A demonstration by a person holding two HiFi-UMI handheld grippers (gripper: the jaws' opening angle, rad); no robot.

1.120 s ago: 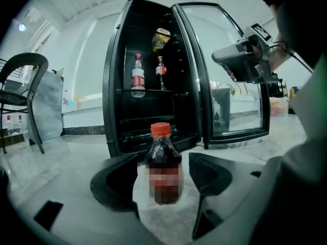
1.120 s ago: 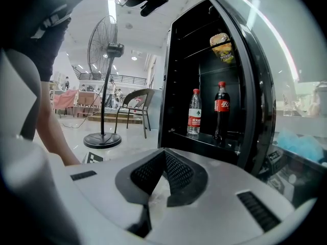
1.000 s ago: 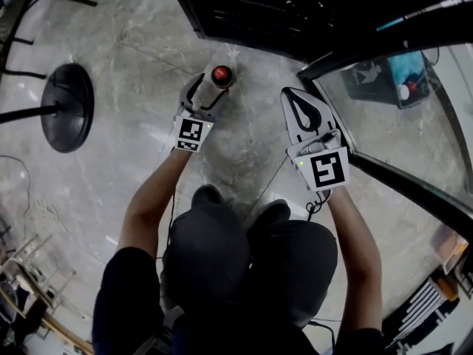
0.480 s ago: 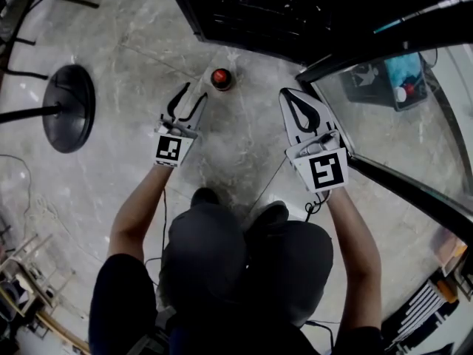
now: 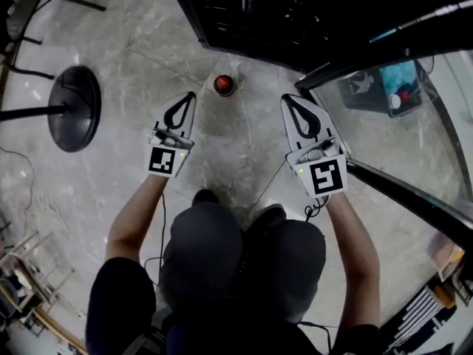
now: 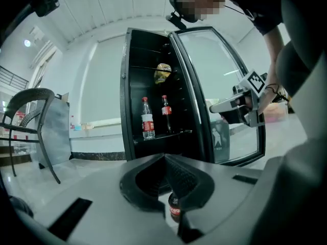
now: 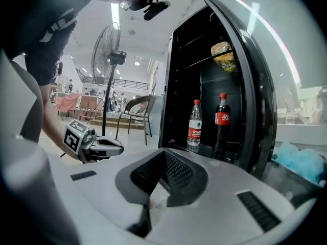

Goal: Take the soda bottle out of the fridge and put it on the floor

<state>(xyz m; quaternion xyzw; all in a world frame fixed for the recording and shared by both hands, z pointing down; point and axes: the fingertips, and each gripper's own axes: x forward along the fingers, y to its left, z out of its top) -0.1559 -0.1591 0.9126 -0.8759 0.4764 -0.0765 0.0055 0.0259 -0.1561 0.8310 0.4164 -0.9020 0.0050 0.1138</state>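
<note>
While the left gripper (image 5: 189,98) and right gripper (image 5: 288,102) both have their jaws closed together on nothing, one red-capped dark plastic soda bottle (image 5: 225,85) stands upright on the grey marble floor (image 5: 126,58), just ahead of the tips. The open black glass-doored fridge (image 5: 244,21) behind holds two bottles: a clear water bottle (image 7: 194,124) and a dark cola bottle (image 7: 221,121). One round black fan base (image 5: 74,108) sits to the left.

Soda bottle (image 5: 225,85) stands on floor (image 5: 133,50) just before open fridge (image 5: 295,21). Open floor to its left. Glass door (image 5: 399,139) walls off the right; fan base (image 5: 72,108) stands well left.
</note>
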